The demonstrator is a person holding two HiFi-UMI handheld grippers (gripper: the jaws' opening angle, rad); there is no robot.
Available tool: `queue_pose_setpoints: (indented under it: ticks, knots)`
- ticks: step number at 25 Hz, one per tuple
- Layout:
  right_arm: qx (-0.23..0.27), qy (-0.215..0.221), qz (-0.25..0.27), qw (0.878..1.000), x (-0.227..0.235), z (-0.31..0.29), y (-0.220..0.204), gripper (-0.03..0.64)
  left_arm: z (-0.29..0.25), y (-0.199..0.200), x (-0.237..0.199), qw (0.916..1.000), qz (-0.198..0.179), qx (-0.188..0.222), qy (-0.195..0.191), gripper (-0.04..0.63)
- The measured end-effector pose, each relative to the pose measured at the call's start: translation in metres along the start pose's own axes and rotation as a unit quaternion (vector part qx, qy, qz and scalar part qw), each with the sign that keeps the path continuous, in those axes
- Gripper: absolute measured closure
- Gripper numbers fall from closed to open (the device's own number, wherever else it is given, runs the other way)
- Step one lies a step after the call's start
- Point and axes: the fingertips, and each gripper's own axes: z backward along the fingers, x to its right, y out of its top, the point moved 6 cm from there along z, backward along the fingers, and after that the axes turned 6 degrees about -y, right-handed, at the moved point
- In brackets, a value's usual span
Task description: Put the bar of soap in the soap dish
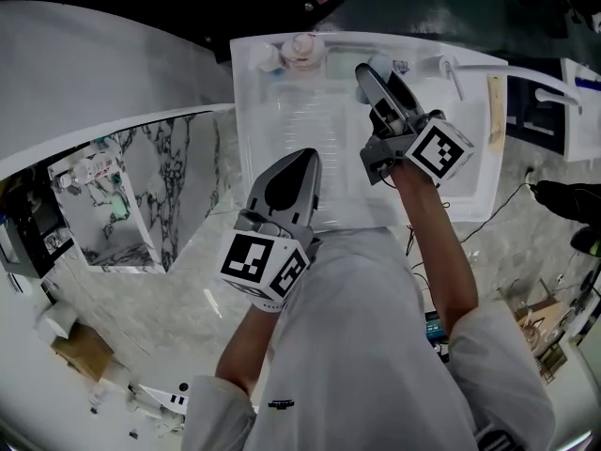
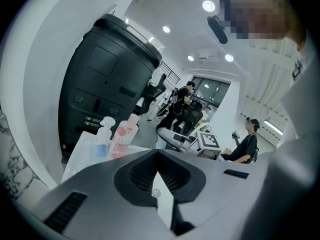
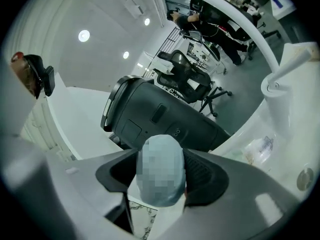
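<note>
right gripper [image 3: 161, 159] pinching pale blue bar of soap [image 3: 161, 179], raised above white basin [image 1: 282, 130]; left gripper [image 2: 157, 153] pressed together, empty. pickup seemingly done; placing in soap dish remaining, dish not clearly identifiable.

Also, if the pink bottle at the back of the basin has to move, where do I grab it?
Probably mid-body on the pink bottle, below its cap, left claw coming from the front right: it stands upright, and the spray bottle crowds its left side.
</note>
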Motion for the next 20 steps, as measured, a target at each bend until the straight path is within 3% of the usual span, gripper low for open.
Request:
queue_pose_setpoints:
  ticks: [8, 20]
  knots:
    - [-0.014, -0.06, 0.041, 0.997, 0.032, -0.021, -0.008, 0.328, -0.012, -0.002, -0.009, 0.9999, 0.008, -0.01, 0.001, 0.588]
    - [-0.048, -0.161, 0.107, 0.98, 0.081, -0.053, -0.02, 0.328, -0.023, -0.01, -0.019, 0.9994, 0.021, -0.028, 0.008, 0.588]
